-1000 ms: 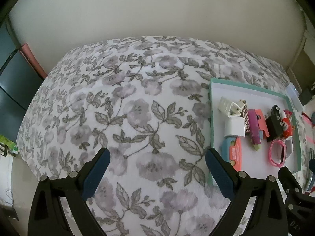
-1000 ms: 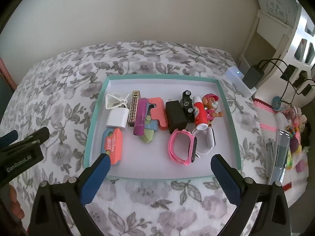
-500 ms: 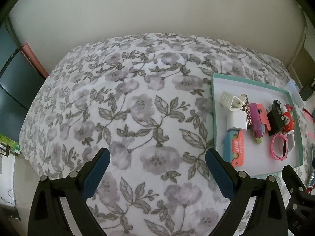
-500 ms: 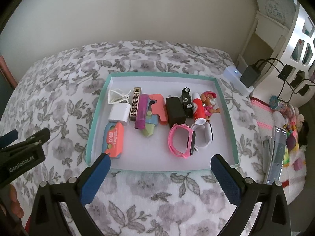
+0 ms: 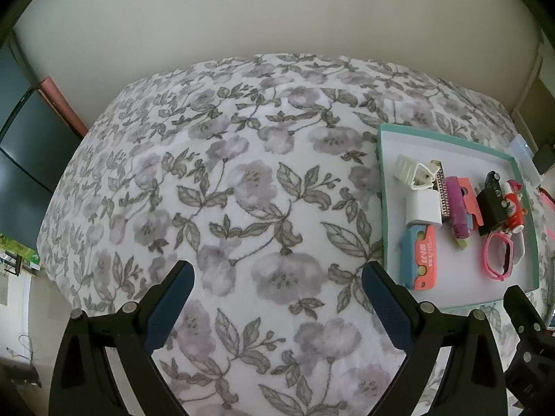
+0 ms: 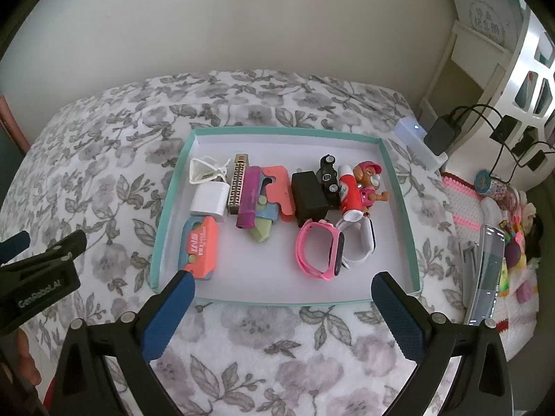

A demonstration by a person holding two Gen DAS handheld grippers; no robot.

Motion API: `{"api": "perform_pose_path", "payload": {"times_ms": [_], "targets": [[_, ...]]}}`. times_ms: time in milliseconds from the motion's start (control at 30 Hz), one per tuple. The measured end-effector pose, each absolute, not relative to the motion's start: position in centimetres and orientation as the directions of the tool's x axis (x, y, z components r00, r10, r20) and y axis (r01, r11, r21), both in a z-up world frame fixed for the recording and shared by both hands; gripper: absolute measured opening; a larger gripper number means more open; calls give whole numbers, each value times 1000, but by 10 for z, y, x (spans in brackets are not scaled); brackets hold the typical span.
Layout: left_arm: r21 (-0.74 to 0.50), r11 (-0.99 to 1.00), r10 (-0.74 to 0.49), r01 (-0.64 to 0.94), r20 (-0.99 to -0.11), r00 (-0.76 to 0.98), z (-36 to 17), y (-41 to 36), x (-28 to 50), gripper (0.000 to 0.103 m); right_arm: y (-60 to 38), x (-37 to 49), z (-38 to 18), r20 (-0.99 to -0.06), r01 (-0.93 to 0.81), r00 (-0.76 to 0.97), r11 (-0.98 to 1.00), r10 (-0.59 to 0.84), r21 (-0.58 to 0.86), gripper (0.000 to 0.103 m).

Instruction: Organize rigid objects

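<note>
From my left gripper (image 5: pixel 275 287) camera I see mostly floral bedspread (image 5: pixel 225 190); the fingers are spread wide with nothing between them. The teal-rimmed tray (image 5: pixel 381 187) sits at the right edge of this view, squeezed by the lens, so its contents overlap and are hard to separate. A black piece of the other gripper cuts across the lower right corner.

My right gripper (image 6: pixel 282 293) camera faces the tray (image 6: pixel 163 239) head on, and its fingers are also wide apart and empty, poised over the tray's near rim. Here the objects read clearly. In the back row, from left: a white clip (image 6: pixel 204 171), a white cube charger (image 6: pixel 209 201), a brass-coloured block with a grid of holes (image 6: pixel 238 187), a purple tube (image 6: pixel 250 196), a coral flat piece (image 6: pixel 279 192) lying over a blue-and-green item that I cannot identify, a black box (image 6: pixel 308 196), a small black toy car (image 6: pixel 329 176), and a red figure with a pink cap (image 6: pixel 360 187). In front lie a coral and blue case (image 6: pixel 200 246), a pink watch (image 6: pixel 321 253) and a white watch (image 6: pixel 362 242), the two watches touching.

Only this view shows the clutter beside the bed at right: a white power strip (image 6: pixel 418 138) with black plugs, and a phone (image 6: pixel 487 270). At lower left, the left gripper's black body intrudes, its printed label too small to read with certainty.
</note>
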State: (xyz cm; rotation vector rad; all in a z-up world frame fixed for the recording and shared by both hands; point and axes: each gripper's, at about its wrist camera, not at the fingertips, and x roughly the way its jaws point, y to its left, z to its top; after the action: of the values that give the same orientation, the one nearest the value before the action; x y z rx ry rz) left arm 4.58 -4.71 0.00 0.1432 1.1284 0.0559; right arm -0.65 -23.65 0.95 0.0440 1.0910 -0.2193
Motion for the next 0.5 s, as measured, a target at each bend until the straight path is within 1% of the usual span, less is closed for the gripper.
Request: {"api": "perform_pose_path", "payload": {"times_ms": [500], "targets": [[154, 987, 126, 35, -899, 420, -2, -46, 47, 97, -240, -5, 9, -884, 200, 441, 977, -154, -70, 103]]}}
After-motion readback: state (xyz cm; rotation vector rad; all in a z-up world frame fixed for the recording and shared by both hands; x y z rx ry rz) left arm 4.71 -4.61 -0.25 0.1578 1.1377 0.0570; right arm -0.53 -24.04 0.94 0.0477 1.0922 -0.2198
